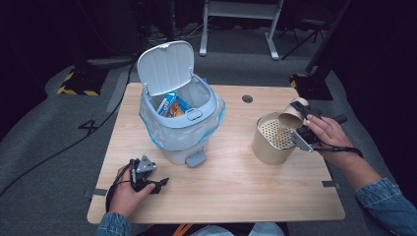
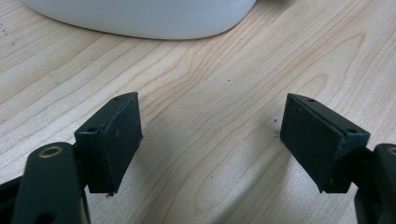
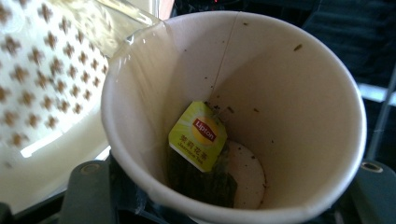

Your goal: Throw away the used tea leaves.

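- Left gripper (image 1: 158,183) rests idle on the worktop (image 1: 231,187) near the open bin (image 1: 179,120), fingers (image 2: 116,140) wide, nothing between them.
- Right gripper (image 1: 301,124) clamps the paper cup (image 1: 292,116), tilted over the perforated strainer can (image 1: 272,138): a draining step, seemingly.
- The wet tea bag (image 3: 198,154) clings inside; next, likely carry the cup to the bin.

Tabletop (image 1: 221,167) lit from above – surroundings dark; cup (image 3: 233,116) close-up soft, glare at left.

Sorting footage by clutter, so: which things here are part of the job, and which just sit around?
In the job:
right gripper, shut on the paper cup
tea bag inside it
perforated strainer tub

Lying about:
left gripper, open on the table
open bin
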